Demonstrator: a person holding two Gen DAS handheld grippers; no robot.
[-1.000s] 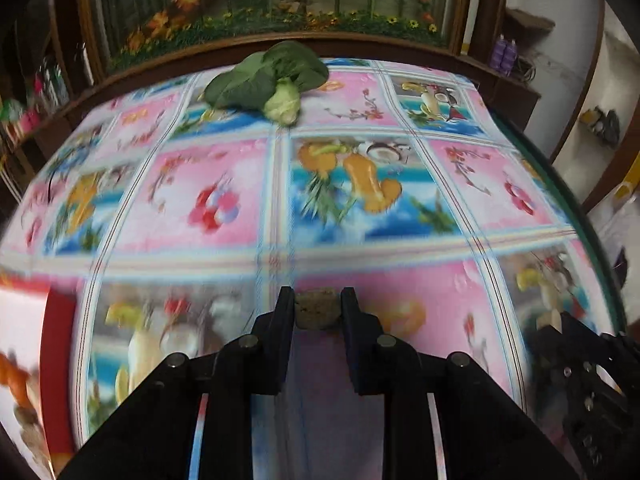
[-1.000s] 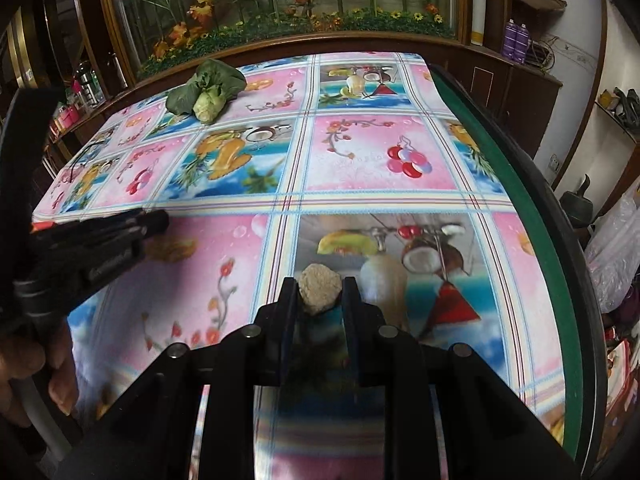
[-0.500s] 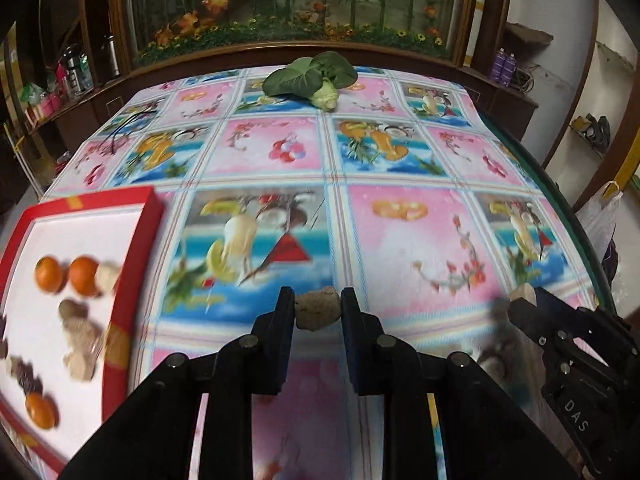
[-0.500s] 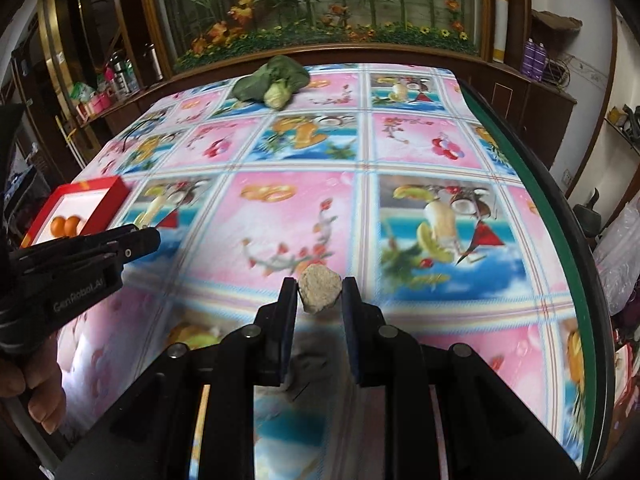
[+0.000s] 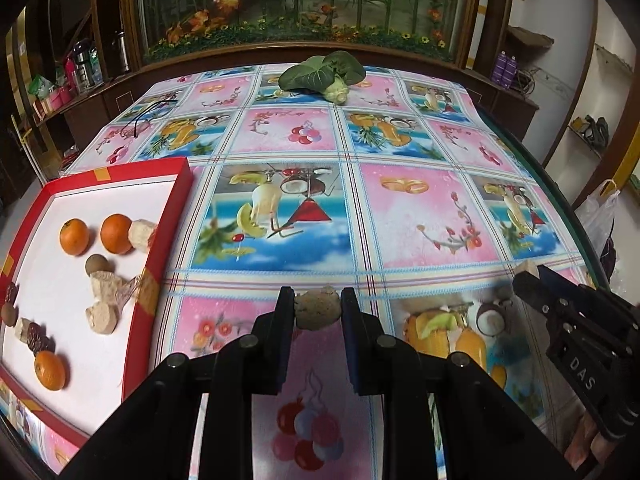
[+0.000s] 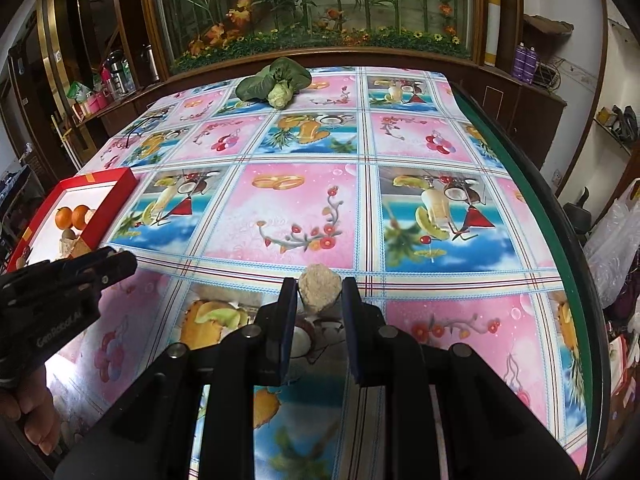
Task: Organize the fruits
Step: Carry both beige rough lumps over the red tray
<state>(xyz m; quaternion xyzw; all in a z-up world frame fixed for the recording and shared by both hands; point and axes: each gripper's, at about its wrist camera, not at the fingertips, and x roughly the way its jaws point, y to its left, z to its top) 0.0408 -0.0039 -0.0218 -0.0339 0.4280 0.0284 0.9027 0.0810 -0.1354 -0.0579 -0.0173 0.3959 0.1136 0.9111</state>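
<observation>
A brown lump point(image 5: 318, 307) sits pinched between the left gripper's point(image 5: 317, 312) fingers.

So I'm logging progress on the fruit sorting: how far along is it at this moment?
Mostly done, by the look of it: three oranges and several tan and dark pieces already lie in the red tray. In hand: the left gripper is shut on a brownish lump, the right gripper on a pale lump. Left: setting both in the tray. The leafy green sits untouched at the far edge.
</observation>
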